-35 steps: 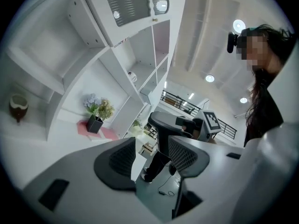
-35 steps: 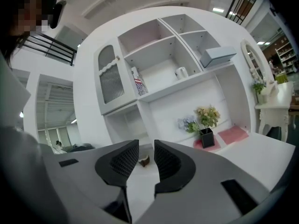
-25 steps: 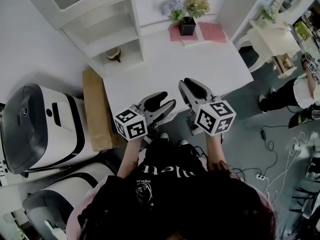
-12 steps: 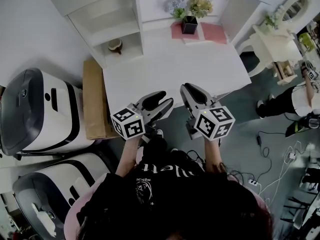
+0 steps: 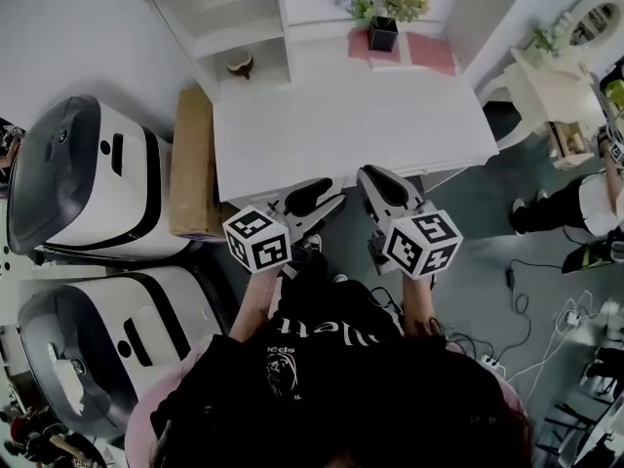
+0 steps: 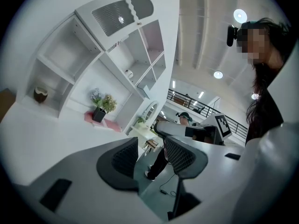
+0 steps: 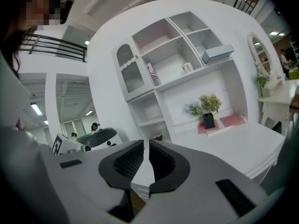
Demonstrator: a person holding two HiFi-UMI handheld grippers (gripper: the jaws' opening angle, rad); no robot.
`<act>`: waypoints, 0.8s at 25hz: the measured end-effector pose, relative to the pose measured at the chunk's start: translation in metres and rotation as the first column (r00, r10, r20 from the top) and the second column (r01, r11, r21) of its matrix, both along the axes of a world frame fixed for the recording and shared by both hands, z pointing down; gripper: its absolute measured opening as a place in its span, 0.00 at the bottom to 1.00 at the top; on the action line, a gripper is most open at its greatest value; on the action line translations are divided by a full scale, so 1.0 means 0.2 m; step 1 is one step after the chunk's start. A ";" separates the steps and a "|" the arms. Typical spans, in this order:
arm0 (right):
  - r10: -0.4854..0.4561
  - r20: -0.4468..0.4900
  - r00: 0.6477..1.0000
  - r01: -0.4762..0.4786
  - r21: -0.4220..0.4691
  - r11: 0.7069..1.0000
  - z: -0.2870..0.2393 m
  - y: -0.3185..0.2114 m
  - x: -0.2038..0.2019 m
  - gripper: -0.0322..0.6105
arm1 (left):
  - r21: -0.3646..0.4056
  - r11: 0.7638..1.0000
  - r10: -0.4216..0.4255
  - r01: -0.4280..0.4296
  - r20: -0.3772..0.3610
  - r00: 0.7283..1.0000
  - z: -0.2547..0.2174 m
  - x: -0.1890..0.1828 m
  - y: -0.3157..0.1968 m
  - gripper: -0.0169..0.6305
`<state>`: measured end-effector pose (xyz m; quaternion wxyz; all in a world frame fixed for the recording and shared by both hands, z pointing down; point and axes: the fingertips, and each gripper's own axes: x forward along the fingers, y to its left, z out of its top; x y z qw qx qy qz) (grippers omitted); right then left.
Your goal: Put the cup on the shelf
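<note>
A small brown cup [image 5: 239, 62] stands in the lowest compartment of the white shelf unit [image 5: 219, 13] at the far left of the white desk [image 5: 341, 125]. The left gripper view shows the cup [image 6: 40, 94] far off, and so does the right gripper view [image 7: 158, 137]. My left gripper [image 5: 325, 197] hangs at the desk's front edge, far from the cup. Its jaws [image 6: 150, 149] have just been closing and stand apart with nothing between them. Beside it my right gripper [image 5: 375, 175] is shut and empty, its pads nearly touching [image 7: 148, 156].
A black pot of flowers [image 5: 382, 29] and pink mats [image 5: 429, 55] sit at the desk's back. A small white cup [image 7: 188, 67] stands on an upper shelf. White machines [image 5: 78, 188] and a brown box [image 5: 193, 174] stand left of the desk. A white dressing table [image 5: 546, 76] and a person [image 5: 585, 203] are at the right.
Both grippers have drawn back from over the desk to its front edge and the floor. The left jaws have narrowed. The cup has stayed on the shelf.
</note>
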<state>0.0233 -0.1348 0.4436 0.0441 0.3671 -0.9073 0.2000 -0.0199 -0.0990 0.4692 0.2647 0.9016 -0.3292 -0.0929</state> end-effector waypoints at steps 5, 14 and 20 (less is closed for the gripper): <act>-0.034 -0.014 0.999 0.034 0.007 0.999 0.01 0.14 0.03 0.15 | 0.000 0.999 -0.041 0.041 -0.006 0.999 0.01 0.02 0.12 0.32; -0.096 -0.026 0.995 0.097 0.010 0.995 0.04 0.33 0.06 0.15 | 0.018 0.998 -0.063 0.063 0.010 0.998 0.02 0.09 0.28 0.25; -0.118 -0.036 0.992 0.119 0.017 0.993 0.05 0.42 0.07 0.15 | 0.024 0.997 -0.080 0.080 0.020 0.997 0.03 0.10 0.34 0.23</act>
